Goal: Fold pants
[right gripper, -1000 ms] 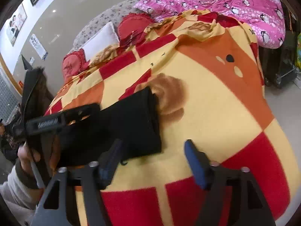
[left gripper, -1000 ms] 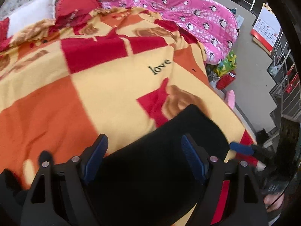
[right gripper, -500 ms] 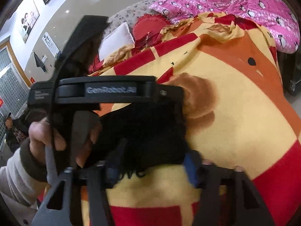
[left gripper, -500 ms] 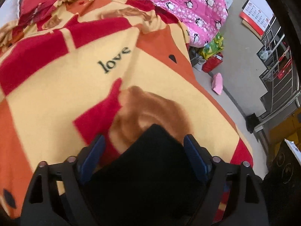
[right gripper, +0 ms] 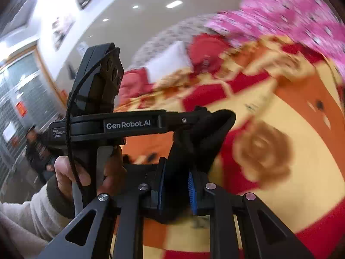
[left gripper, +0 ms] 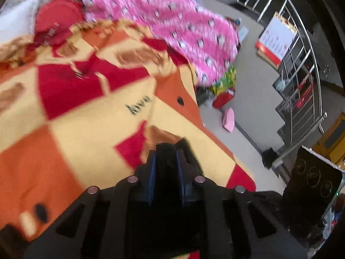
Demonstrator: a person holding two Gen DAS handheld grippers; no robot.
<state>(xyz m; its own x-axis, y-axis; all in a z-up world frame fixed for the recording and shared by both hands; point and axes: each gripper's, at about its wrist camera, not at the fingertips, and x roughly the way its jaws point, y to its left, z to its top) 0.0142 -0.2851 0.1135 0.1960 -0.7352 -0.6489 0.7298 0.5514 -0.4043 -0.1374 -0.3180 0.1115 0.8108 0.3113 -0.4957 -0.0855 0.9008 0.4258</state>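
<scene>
A: The right gripper (right gripper: 175, 188) is clamped on a bunched edge of the black pants (right gripper: 200, 142), and the left gripper (left gripper: 166, 172) pinches the same dark cloth between its blue pads (left gripper: 152, 177).

B: So where are the pants, exactly?

A: Held up between the two tools, above the checked blanket (left gripper: 86, 118) on the bed. In the right wrist view the left tool comes in from the side, with the person's hand (right gripper: 71, 170) round its handle.

B: How will the fabric behave?

A: I judge it soft, light and floppy. It sags and bunches, so it wants holding at an edge or corner, with both grips apart to keep it taut. The frames are blurred, so I can't tell which part of the garment is held.

B: Anything in the way?

A: A pink quilt (left gripper: 172, 28), a red cushion (left gripper: 56, 21) and a white pillow (left gripper: 15, 23) lie at the far end, well apart. The middle of the blanket looks free for laying down.
</scene>
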